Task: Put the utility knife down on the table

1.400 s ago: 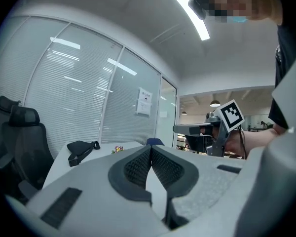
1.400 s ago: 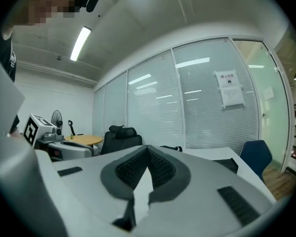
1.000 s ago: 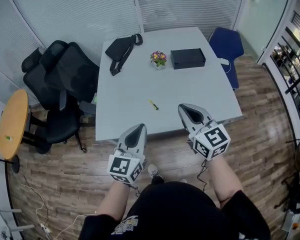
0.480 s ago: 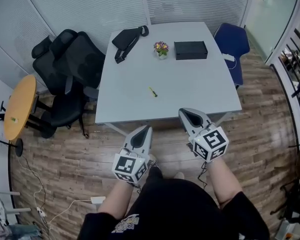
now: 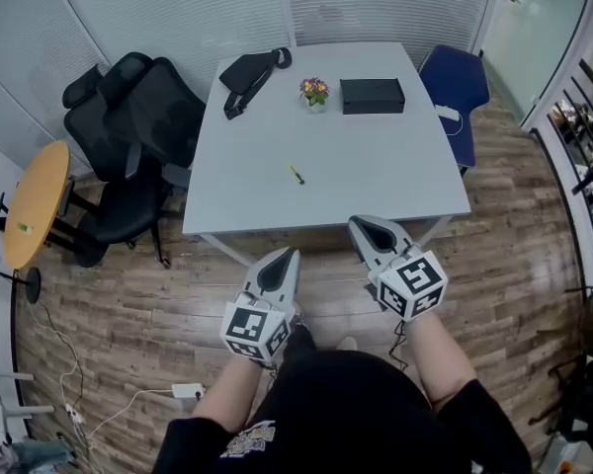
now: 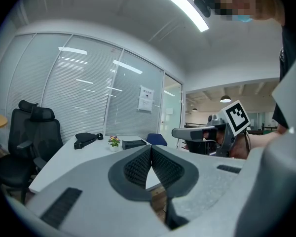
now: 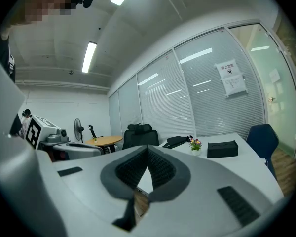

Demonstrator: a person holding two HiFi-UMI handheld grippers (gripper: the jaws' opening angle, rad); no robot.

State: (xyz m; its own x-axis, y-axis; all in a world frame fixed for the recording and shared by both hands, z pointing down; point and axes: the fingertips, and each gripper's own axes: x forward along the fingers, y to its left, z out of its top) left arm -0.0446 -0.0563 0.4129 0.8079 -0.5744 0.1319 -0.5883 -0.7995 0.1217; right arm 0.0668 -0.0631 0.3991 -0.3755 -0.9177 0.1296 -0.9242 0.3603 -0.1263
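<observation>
A small yellow utility knife lies alone near the middle of the white table, far from both grippers. My left gripper is held off the table's near edge, over the wood floor, shut with nothing between its jaws. My right gripper hovers at the near edge to the right, also shut and empty. In the left gripper view the jaws meet at the tips; the right gripper view shows the same.
At the table's far side lie a black bag, a small flower pot and a black box. Black office chairs stand left, a blue chair far right, a round wooden table at left.
The view has drawn back from the table. Both grippers now sit lower and nearer to my body, off the table's edge. The knife has not moved.
</observation>
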